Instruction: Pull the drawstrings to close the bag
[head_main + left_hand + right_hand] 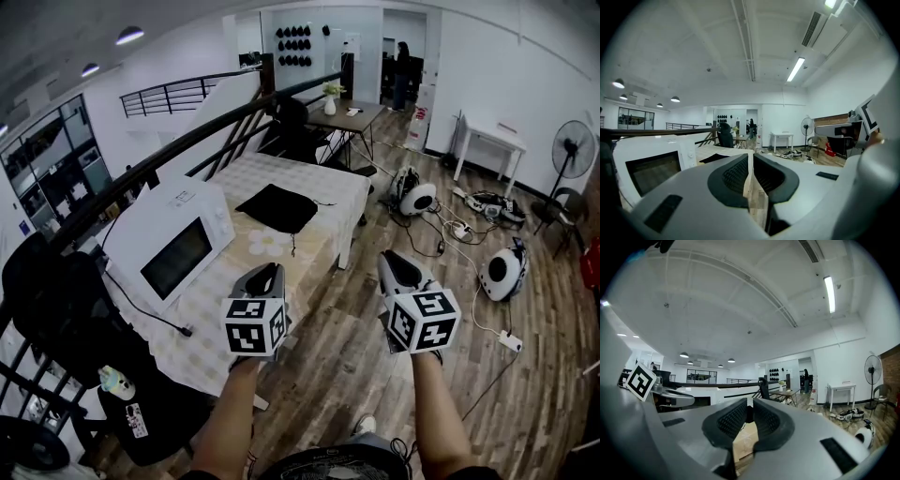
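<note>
A flat black drawstring bag (277, 207) lies on the far half of a table with a checked cloth (309, 178). One thin string (292, 246) trails from it toward me. Both grippers hang in the air short of the table's near corner, well away from the bag. My left gripper (270, 272) is shut and holds nothing, and so is my right gripper (391, 260). In the left gripper view the jaws (751, 158) meet, with the bag (712, 158) a dark patch beyond them. The right gripper view shows its jaws (749, 405) closed and my left gripper's marker cube (640, 380) at the left.
A white microwave (173, 239) stands on the table's left side, its cord (150, 314) running along the cloth. Right of the table, round white devices (415, 197) and cables lie on the wooden floor. A dark railing (141, 173) runs behind the table; a fan (572, 150) stands far right.
</note>
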### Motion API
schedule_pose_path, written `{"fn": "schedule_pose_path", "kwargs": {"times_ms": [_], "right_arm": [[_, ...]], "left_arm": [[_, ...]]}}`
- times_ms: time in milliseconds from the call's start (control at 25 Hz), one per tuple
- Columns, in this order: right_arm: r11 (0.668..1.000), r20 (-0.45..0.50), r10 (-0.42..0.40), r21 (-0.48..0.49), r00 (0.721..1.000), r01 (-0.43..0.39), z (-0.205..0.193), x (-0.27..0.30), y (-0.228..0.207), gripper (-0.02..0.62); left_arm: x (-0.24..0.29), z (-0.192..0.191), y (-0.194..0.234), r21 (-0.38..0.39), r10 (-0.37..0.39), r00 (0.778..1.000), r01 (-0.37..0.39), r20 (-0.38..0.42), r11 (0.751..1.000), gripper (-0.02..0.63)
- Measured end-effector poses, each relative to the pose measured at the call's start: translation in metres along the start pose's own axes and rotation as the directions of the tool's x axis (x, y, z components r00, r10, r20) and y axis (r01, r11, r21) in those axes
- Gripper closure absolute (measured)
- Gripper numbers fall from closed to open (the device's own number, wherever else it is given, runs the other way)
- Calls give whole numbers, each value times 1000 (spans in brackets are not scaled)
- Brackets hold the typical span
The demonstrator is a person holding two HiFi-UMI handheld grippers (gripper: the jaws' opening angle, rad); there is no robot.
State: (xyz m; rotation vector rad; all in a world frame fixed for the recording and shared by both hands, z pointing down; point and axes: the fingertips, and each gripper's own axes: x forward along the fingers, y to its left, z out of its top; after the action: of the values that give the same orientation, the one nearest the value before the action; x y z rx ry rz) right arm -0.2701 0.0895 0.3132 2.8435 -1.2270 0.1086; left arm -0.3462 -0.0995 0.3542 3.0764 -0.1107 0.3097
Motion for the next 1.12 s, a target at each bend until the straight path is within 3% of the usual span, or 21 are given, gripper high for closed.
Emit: {"fn": "schedule_pose_path", "kwargs": {"times_ms": [360,720,1120], "right_arm": [[1000,1,1,9,1000,-1,-5,28,-37,571],[999,-6,39,18,999,-39,-8,85,-116,526],[992,-32,122,20,992,-122,-7,150,-197,460]], "left_arm": [[43,3,-6,-4,6,1000,-6,-10,1000,526],[128,21,-24,-1,47,999,-47,-14,999,472],[209,37,-36,-15,148,988,-149,-32,989,423]]}}
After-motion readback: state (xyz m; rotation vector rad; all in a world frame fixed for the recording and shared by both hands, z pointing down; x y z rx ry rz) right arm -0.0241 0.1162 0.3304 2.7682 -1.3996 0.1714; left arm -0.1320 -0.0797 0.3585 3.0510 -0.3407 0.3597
